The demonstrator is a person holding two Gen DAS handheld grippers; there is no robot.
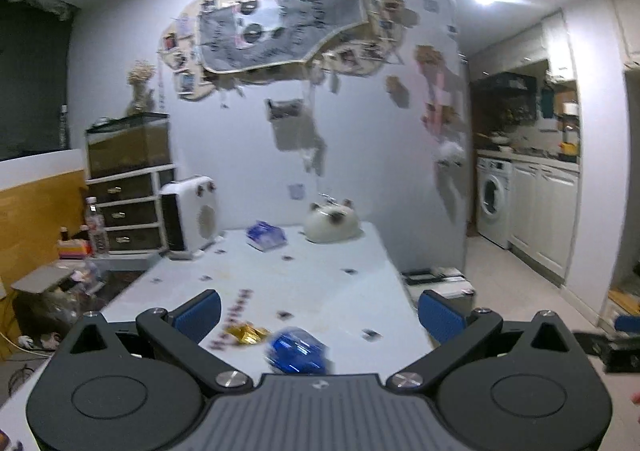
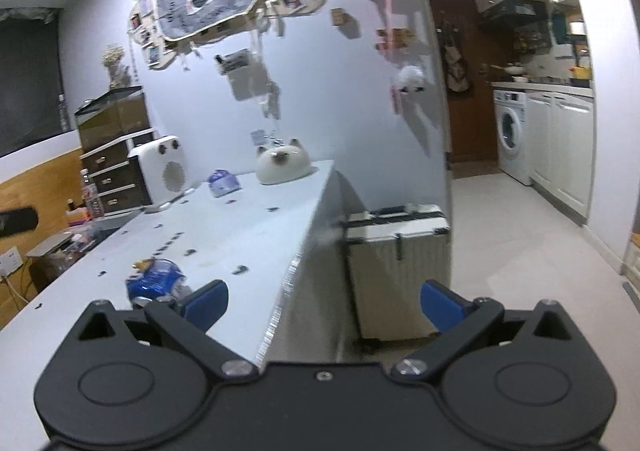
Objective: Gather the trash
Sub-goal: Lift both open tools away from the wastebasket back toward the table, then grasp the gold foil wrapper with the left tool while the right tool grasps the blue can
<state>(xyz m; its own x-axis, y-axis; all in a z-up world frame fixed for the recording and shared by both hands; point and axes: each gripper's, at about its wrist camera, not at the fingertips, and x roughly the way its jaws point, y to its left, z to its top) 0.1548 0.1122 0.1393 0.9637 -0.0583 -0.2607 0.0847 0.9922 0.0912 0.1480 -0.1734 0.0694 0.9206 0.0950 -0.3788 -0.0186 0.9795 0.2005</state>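
A crumpled blue plastic wrapper (image 1: 297, 351) lies on the white table (image 1: 320, 271) near its front, with a gold foil wrapper (image 1: 246, 333) just left of it. My left gripper (image 1: 320, 317) hovers open above them, nothing between its blue pads. The right wrist view shows the same blue wrapper (image 2: 156, 281) and a bit of the gold wrapper (image 2: 143, 263) to the left of my right gripper (image 2: 324, 301), which is open and empty over the table's right edge (image 2: 296, 263).
A cat-shaped white holder (image 1: 331, 222), a blue tissue pack (image 1: 266, 235) and a white heater (image 1: 188, 213) stand at the table's far end. Small dark scraps dot the tabletop. A white suitcase (image 2: 398, 267) stands on the floor right of the table. Drawers (image 1: 126, 207) and clutter fill the left.
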